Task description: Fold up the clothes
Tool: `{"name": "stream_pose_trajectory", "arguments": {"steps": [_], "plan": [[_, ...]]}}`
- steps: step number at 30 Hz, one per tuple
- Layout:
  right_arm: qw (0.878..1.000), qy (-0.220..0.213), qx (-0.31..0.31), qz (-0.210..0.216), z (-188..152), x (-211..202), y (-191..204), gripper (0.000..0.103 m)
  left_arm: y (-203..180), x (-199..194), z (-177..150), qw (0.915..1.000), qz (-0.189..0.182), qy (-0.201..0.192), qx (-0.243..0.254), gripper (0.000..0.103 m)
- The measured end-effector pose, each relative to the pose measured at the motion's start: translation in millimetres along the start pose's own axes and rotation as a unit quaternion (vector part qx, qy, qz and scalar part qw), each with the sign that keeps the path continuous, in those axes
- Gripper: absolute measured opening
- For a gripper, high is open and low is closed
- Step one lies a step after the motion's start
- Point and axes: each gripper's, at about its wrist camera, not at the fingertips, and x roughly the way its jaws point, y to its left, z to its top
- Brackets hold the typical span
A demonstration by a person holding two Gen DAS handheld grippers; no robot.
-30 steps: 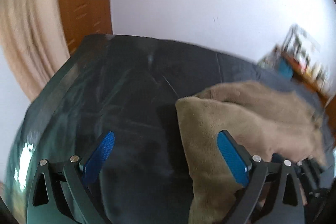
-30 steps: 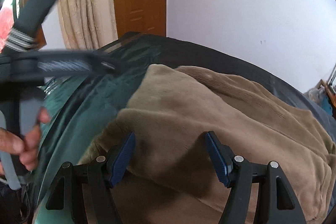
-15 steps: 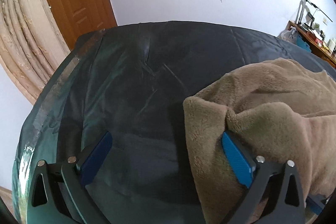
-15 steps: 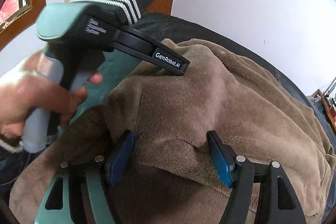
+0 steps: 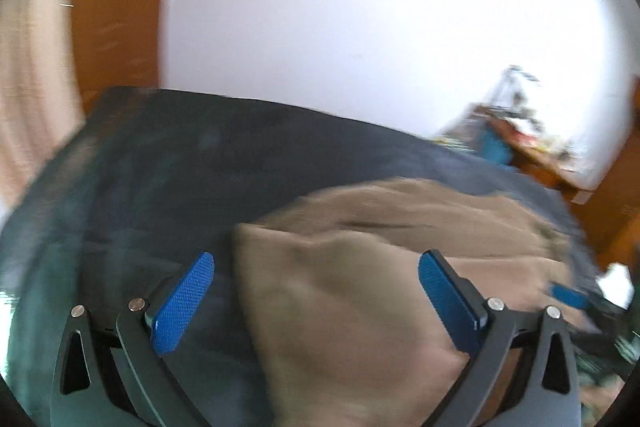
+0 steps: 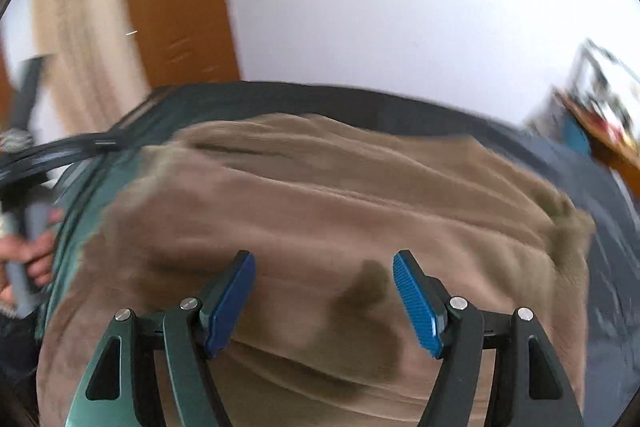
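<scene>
Fleece garment [image 6: 320, 211], tan, heaped on dark bedcover [image 5: 152, 179]. Left gripper [image 5: 316, 291] and right gripper [image 6: 324, 291] both gape wide, empty, above it. Risk: blurred, hasty closing catches several plush layers, skewing the fold.

White wall [image 5: 360, 27], brown wooden door [image 6: 176, 7] beside a beige curtain [image 6: 80, 39]; at right, a blurred, apparently cluttered wooden shelf [image 5: 536, 155]; dark green bed cover [image 5: 160, 167].

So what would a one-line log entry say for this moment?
stage: between folds | garment: brown fleece on dark cover | left gripper: open | right gripper: open, above fleece
</scene>
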Motion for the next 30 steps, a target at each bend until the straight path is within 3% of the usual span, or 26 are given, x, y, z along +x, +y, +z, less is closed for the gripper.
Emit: {"name": "stream_pose_trajectory", "arguments": {"steps": [2,3,4,6,7,14,18,21,25,28,30], "plan": [[0.999,0.023,0.009,-0.022,-10,5,-22,0.073,-19,12,-8,0.9992,-0.017,0.025,0.028,0.103],[0.999,0.039,0.01,-0.023,-17,12,-30,0.073,-27,20,-14,0.9982,-0.004,0.038,0.046,0.103],[0.998,0.056,0.01,-0.02,-24,19,-37,0.074,-32,31,-20,0.996,0.028,0.05,0.069,0.103],[0.999,0.041,-0.013,-0.014,-34,14,-38,0.074,-39,52,-30,0.9879,0.087,0.08,0.1,0.103],[0.999,0.039,-0.026,-0.017,-37,13,-36,0.074,-36,60,-33,0.9864,0.093,0.092,0.1,0.103],[0.999,0.022,-0.04,-0.023,-46,12,-41,0.074,-27,65,-33,0.9877,0.089,0.095,0.087,0.103],[0.999,0.031,-0.006,-0.021,-41,-7,-46,0.074,-39,42,-36,0.9895,0.091,0.081,0.077,0.103],[1.0,0.007,0.013,-0.019,-43,-27,-50,0.075,-64,23,-44,0.99,0.065,0.063,0.108,0.103],[0.999,0.029,-0.004,-0.041,-52,-15,-53,0.075,-100,25,-58,0.9832,0.023,0.076,0.165,0.103],[0.998,0.022,-0.034,-0.057,-56,-11,-45,0.078,-109,47,-72,0.9746,0.06,0.092,0.196,0.103],[0.998,0.013,-0.037,-0.058,-59,-12,-44,0.079,-106,52,-73,0.9764,0.053,0.092,0.188,0.103]]}}
